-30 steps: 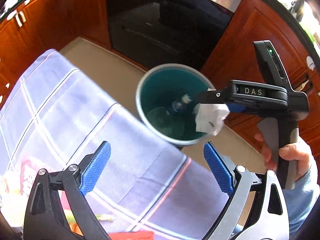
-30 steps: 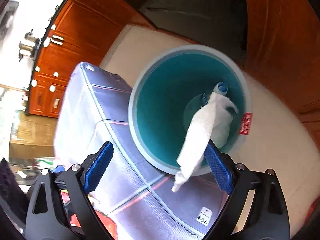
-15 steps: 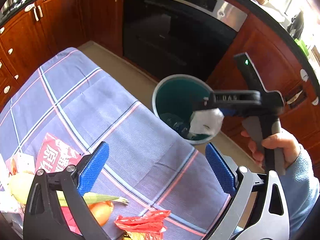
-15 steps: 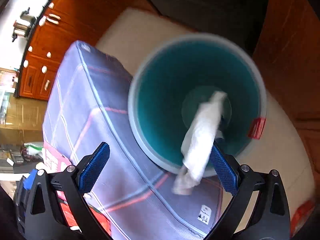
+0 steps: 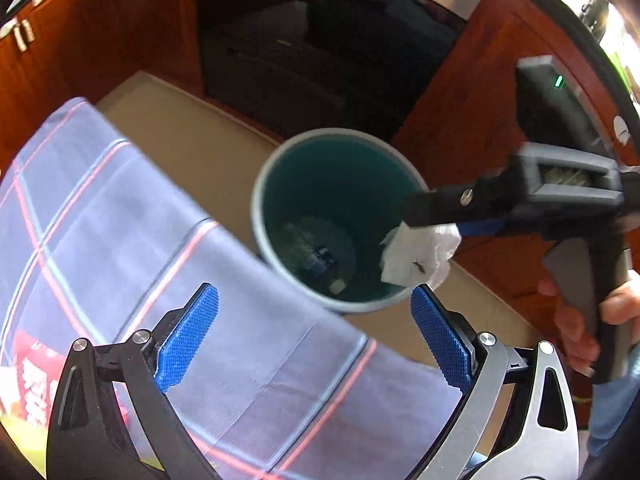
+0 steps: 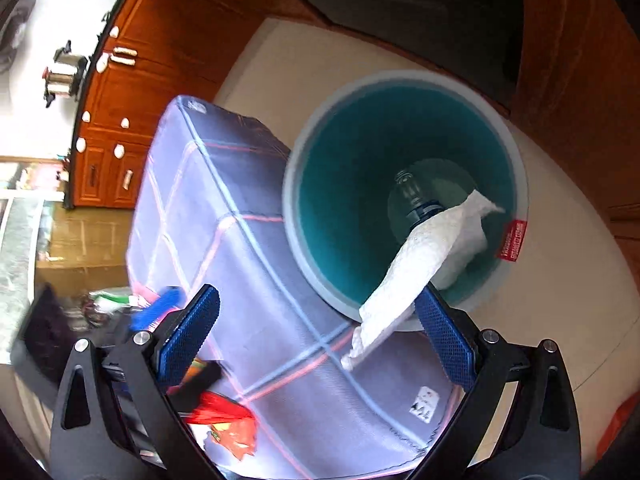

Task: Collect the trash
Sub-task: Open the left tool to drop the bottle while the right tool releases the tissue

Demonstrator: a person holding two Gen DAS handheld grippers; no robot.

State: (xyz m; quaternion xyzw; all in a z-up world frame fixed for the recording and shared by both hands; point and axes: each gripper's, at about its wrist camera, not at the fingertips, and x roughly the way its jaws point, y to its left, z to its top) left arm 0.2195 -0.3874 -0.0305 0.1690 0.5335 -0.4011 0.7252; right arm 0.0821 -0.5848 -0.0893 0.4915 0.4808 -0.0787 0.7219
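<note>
A teal-lined trash bin (image 5: 256, 208) stands on the floor against the table's edge; its inner wall (image 6: 340, 160) fills the right wrist view. A clear bottle (image 6: 412, 192) lies at its bottom. My right gripper (image 6: 316, 344) hovers over the bin with its jaws wide apart. A crumpled white tissue (image 6: 424, 256) clings to the right-hand pad only and dangles above the bin. The left wrist view shows that tissue (image 5: 416, 256) hanging under the right gripper (image 5: 432, 216). My left gripper (image 5: 312, 336) is open and empty above the table's corner.
A blue plaid cloth (image 5: 120, 220) covers the table. Red wrappers (image 6: 224, 420) and a red packet (image 5: 36, 364) lie on it. A dark oven (image 5: 320, 40) and wooden cabinets stand behind the bin. A person's hand (image 5: 580, 320) grips the right gripper's handle.
My left gripper has swung back toward the bin and lower, so the scraps on the table dropped out of its view. The right gripper stays over the bin, the tissue still stuck to one pad.
</note>
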